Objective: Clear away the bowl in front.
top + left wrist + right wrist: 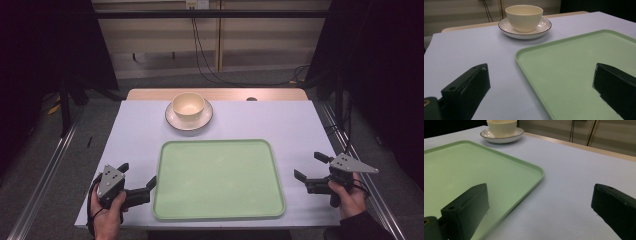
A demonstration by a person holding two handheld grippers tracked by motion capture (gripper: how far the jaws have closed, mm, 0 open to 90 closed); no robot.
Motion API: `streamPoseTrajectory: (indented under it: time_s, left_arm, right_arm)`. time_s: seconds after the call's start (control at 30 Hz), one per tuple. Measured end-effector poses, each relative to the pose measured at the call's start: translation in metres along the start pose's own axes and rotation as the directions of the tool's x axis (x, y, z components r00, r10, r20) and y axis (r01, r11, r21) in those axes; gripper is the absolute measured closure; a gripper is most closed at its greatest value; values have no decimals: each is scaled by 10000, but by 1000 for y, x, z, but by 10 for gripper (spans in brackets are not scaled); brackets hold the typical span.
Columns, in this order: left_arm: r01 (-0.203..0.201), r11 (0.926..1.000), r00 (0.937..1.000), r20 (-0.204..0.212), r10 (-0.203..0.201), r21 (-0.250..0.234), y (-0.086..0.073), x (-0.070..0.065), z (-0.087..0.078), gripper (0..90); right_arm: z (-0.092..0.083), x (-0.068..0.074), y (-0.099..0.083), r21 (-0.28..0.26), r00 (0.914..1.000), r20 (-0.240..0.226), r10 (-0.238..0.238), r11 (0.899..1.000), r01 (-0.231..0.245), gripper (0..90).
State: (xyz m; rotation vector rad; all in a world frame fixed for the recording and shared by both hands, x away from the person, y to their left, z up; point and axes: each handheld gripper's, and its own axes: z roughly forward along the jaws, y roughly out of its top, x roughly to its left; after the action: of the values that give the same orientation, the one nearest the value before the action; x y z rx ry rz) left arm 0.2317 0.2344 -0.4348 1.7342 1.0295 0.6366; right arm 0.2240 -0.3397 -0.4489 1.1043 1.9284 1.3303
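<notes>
So both grippers, left gripper [139, 179] and right gripper [312, 167], are sitting wide open, holding nothing, flanking the empty green tray [218, 214]. Bowl [188, 105] is resting on its saucer [173, 118] behind the tray; a careless grab is probably tipping it.

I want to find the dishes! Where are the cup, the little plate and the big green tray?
Cream round cup [188, 105], high view, inner bowl.
White dark-rimmed saucer [545, 25], left gripper view, right rim.
Pale green rectangular tray [217, 177], high view, bare middle.

Left gripper [137, 175] low, jaws spread wide; right gripper [311, 166] likewise, both hand-held.
</notes>
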Motion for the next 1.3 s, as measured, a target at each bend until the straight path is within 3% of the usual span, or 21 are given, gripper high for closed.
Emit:
streamPoseTrajectory:
  time_s: [0.1,0.2,0.27,0.57,0.63,0.73,0.8,0.87,1.03,1.17,1.3]
  left_arm:
    - [247,9993,9990,369,-258,292,2,0,5,40]
    - [455,9987,9974,544,-468,236,6,-1,9,36]
    - [261,9993,9979,591,-277,280,8,-2,11,28]
    - [298,9990,9938,1065,-331,319,18,-4,21,40]
    - [276,9991,9962,813,-301,314,20,-5,26,37]
    - [719,9970,9921,1010,-743,275,27,-2,31,38]
    - [647,9978,9962,567,-654,132,31,-1,34,40]
    - [642,9979,9952,732,-650,128,34,0,37,45]
    - [177,9998,9983,554,-181,70,42,2,49,37]
    - [-25,9995,9976,699,2,321,47,2,55,41]
    - [-170,9998,9974,703,163,98,52,2,63,40]
  right_arm:
    - [-1,0,0,-66,10000,-7,24,10000,-24,11]
    - [0,0,-1,-67,10000,-10,34,10000,-34,12]
    - [0,0,-1,-101,10000,-17,63,9999,-63,12]
    - [0,-1,-1,-200,9997,-225,27,9998,-31,12]
    - [-1,-1,-1,-240,9997,-224,67,9997,-72,12]
    - [0,-1,-1,-243,9998,-197,15,9997,-20,7]
    - [1,0,-2,-182,9997,-235,42,9998,-47,7]
    - [0,-1,-1,-183,9997,-237,30,9998,-35,7]
    - [0,-2,-1,-285,9998,-219,-13,9996,7,6]
    - [-1,-3,-1,-344,9998,-187,28,9994,-34,6]
    - [-2,-4,-2,-352,9996,-207,214,9991,-221,6]
